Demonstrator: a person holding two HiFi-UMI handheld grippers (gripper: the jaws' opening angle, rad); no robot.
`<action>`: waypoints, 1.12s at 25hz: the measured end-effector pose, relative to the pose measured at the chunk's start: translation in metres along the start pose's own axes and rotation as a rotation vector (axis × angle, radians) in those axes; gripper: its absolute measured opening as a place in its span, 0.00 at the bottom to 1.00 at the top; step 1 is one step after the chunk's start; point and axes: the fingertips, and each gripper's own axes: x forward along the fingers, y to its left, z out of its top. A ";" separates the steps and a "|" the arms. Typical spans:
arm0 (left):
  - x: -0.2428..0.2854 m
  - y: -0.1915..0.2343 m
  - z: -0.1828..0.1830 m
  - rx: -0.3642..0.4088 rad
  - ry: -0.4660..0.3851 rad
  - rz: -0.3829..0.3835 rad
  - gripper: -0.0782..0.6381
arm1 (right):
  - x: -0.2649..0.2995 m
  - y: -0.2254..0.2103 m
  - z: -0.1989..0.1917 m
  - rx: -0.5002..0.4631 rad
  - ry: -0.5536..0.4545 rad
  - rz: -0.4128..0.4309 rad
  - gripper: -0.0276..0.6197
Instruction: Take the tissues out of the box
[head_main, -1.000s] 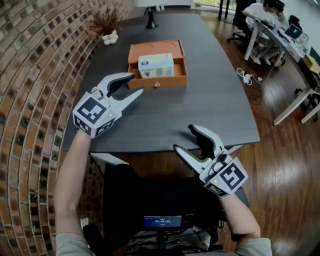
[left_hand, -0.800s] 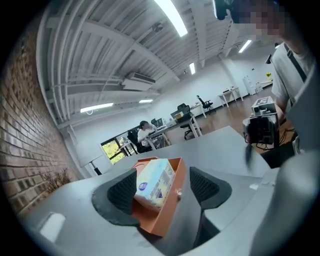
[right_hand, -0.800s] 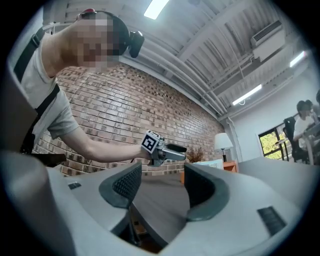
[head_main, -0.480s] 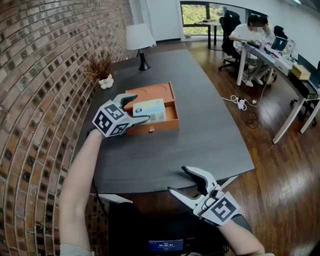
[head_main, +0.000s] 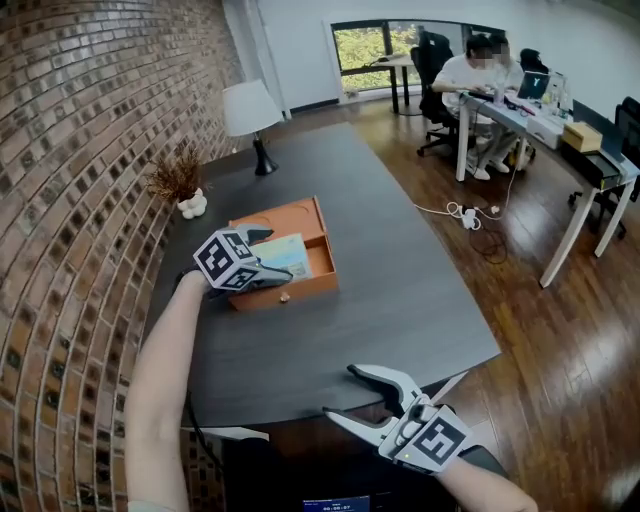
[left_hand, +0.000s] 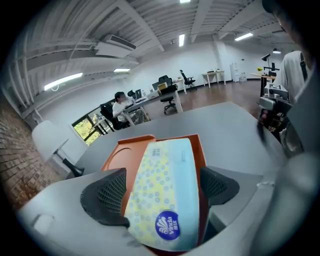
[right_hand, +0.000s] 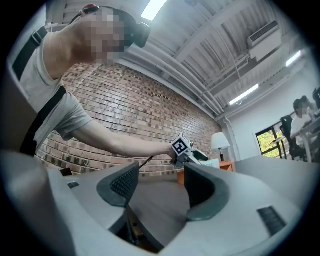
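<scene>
Two wide-spread left gripper jaws, just opened, straddle the tissue pack in the orange box; right gripper gapes empty.

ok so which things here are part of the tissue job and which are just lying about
Part of the job: tissue pack; orange box holding it; left gripper, jaws have just been opening, pack between them, not gripped.
Just lying about: lamp; dried plant in white pot; power strip; right gripper, open and empty.
</scene>
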 end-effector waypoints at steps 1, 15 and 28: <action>0.003 0.001 -0.001 0.001 0.013 -0.011 0.75 | 0.000 0.000 0.000 -0.002 0.001 0.002 0.50; 0.010 -0.004 -0.009 0.036 0.068 -0.071 0.65 | 0.002 0.004 -0.001 0.015 0.005 0.007 0.50; -0.047 0.005 0.032 0.068 -0.063 0.144 0.63 | 0.001 0.001 0.001 -0.008 0.004 -0.016 0.50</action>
